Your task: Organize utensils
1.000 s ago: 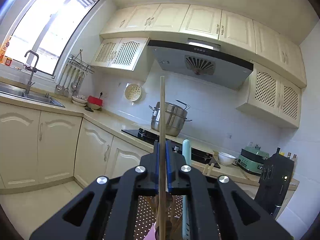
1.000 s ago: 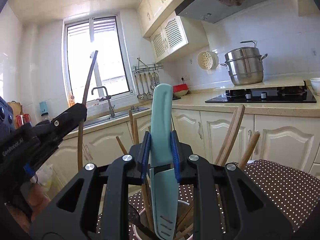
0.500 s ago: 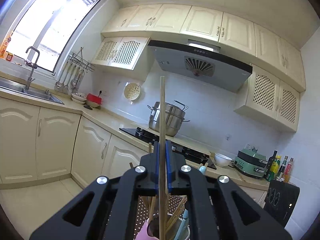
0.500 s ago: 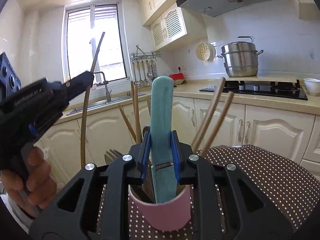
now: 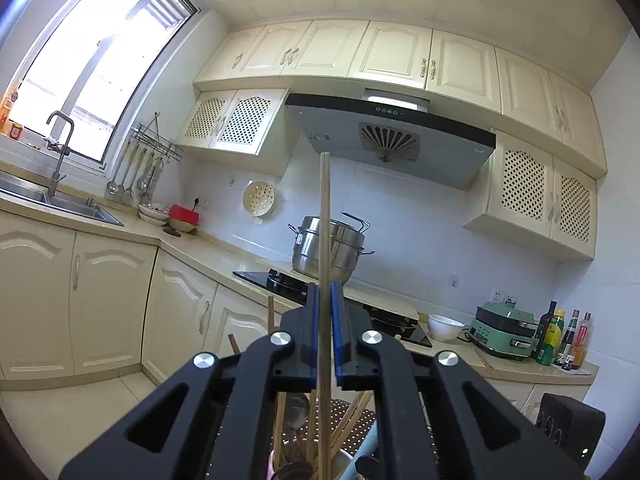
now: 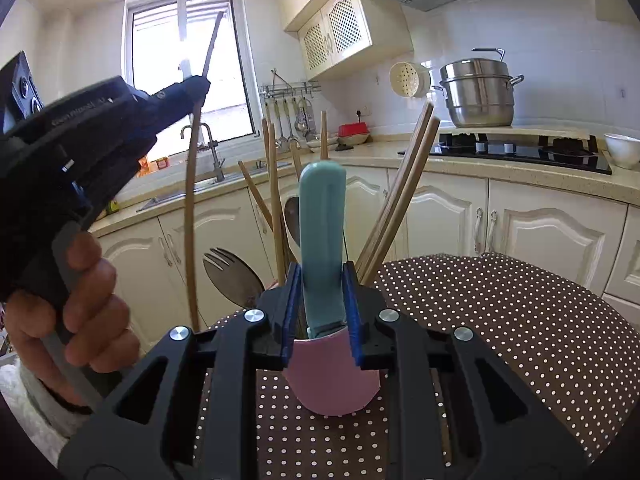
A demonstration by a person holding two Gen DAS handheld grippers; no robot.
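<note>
- Right gripper [image 6: 319, 312]: jaws set close on either side of the teal-handled utensil [image 6: 322, 240]; contact with its sides cannot be told. The handle stands upright, its lower end already inside the pink cup [image 6: 332, 376] just ahead.
- Left gripper [image 5: 325, 332]: clamped on a single chopstick [image 5: 325, 220], long axis vertical.
- Key relation: the cup lies directly below the chopstick, among other chopsticks [image 6: 396, 208] and a fork [image 6: 232, 276]; a straight descent probably seats it.
- Support: polka-dot cloth [image 6: 500, 320].
</note>
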